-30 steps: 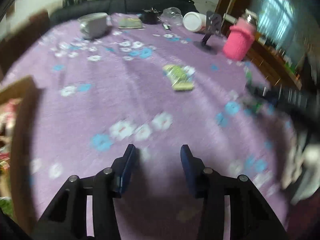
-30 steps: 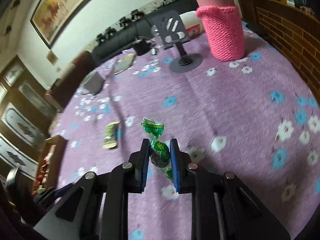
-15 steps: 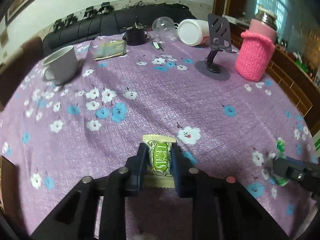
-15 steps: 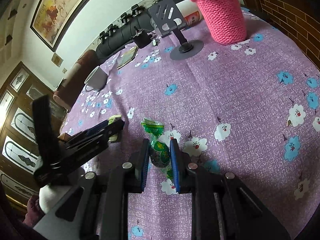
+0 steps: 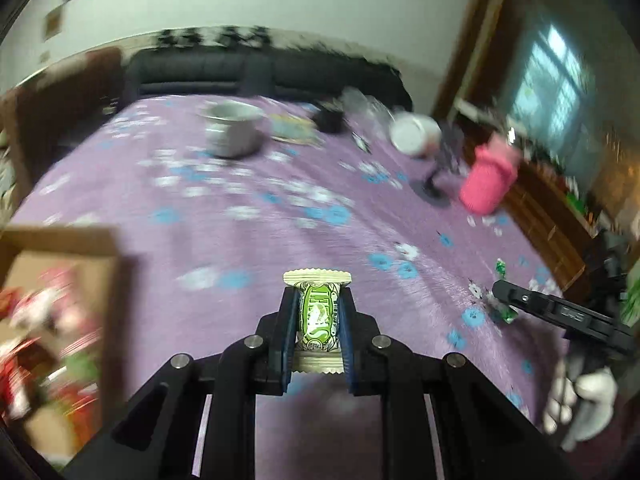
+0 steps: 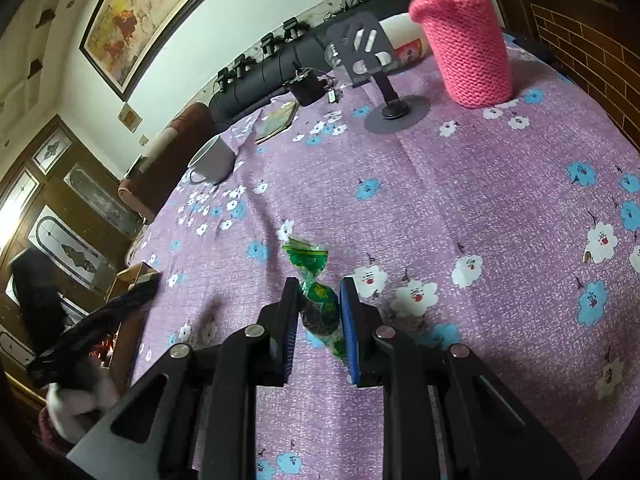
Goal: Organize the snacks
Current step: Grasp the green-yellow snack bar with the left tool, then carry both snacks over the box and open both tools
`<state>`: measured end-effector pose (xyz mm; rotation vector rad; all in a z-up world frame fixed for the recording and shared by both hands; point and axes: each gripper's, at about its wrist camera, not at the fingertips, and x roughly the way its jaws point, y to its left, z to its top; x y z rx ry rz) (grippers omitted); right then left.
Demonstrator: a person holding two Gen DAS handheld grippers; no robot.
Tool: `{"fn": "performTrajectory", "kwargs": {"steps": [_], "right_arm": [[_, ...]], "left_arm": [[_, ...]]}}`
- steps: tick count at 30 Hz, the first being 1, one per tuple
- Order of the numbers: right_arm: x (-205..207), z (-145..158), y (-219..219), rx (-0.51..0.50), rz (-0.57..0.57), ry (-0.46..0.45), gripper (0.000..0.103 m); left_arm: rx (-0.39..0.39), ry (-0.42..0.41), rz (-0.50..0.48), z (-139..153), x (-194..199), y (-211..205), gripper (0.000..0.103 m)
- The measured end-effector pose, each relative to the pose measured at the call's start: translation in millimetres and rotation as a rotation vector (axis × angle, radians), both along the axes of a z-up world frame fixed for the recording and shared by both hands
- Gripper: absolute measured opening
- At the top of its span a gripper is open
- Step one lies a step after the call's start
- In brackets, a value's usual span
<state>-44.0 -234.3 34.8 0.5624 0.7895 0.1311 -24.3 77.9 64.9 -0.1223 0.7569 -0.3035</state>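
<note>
My left gripper (image 5: 317, 300) is shut on a light-green wrapped snack (image 5: 318, 316) and holds it above the purple flowered tablecloth (image 5: 248, 240). A cardboard box (image 5: 60, 320) with several red and green snacks lies at the lower left of the left wrist view. My right gripper (image 6: 319, 292) is shut on a dark-green wrapped candy (image 6: 320, 304), whose twisted end (image 6: 306, 256) sticks out in front. From the left wrist view the right gripper (image 5: 500, 290) shows at the right, with the candy's ends (image 5: 506, 312) beside it.
At the table's far side stand a grey mug (image 6: 212, 160), a booklet (image 6: 276, 120), a black phone stand (image 6: 384, 100), a pink knitted-sleeve bottle (image 6: 464, 52) and a white jar (image 5: 412, 136). The box edge (image 6: 132, 276) shows at left in the right wrist view.
My left gripper closed on the light-green snack, lifted it and swung left toward the box. My right gripper stayed shut on the green candy with little movement.
</note>
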Motion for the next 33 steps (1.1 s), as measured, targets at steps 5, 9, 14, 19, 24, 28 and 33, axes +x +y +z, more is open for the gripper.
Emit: {"fn": "performTrajectory", "kwargs": {"steps": [5,9,14,19,24,28,33], "right_arm": [[2,16,45,-0.017,0.057,-0.002,0.022],[14,29,128,0.024,0.218,0.005,0.022],[38,45,237,0.033,0.408,0.018,0.022],[74,50,308,0.022,0.471,0.033,0.022],[118,42,352,-0.087,0.455,0.056,0.023],[138,32,363,-0.163,0.42,0.065,0.029],[116,43,346,-0.124,0.381,0.038,0.045]], "left_arm": [[0.003,-0.034,0.158,17,-45,97,0.018],[-0.013,-0.012,0.282,16,-57,167,0.018],[-0.045,0.028,0.357,6,-48,215,0.018],[-0.107,0.078,0.376,-9,-26,242,0.018],[-0.15,0.103,0.358,-10,-19,250,0.02],[-0.16,0.076,0.337,-7,-25,248,0.031],[-0.107,0.005,0.328,4,-47,235,0.034]]}}
